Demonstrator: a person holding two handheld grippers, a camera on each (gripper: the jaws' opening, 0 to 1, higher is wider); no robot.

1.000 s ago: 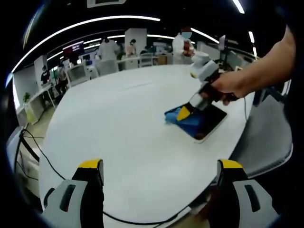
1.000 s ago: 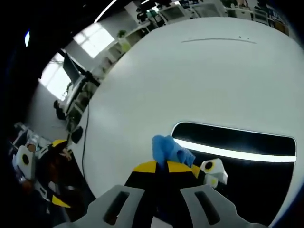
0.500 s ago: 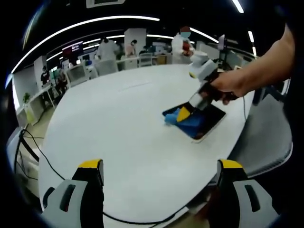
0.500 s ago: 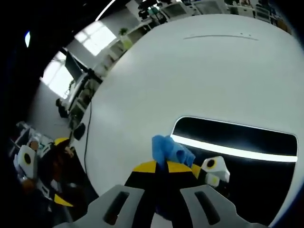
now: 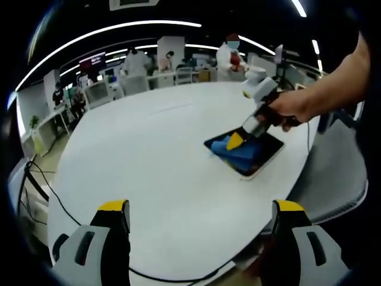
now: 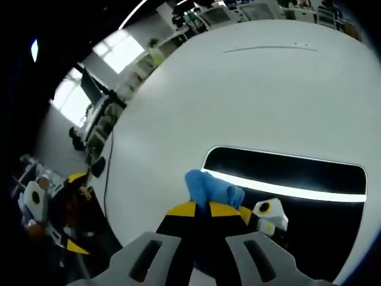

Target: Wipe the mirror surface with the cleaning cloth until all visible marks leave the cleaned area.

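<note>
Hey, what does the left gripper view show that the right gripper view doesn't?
Left gripper view: the person's hand holding the right tongs, open left tongs hanging idle at the table edge, and people at desks beyond. Right gripper view: a ceiling light reflected as a bright strip in the mirror, and bright windows. Both: the white table, the mirror and the blue cloth the right tongs grip.

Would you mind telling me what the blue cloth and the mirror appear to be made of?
The blue cloth looks like soft, matte fabric, possibly microfibre: it bunches into folds. The mirror seems glossy glass in a thin light frame, since it sharply reflects a ceiling light strip.
</note>
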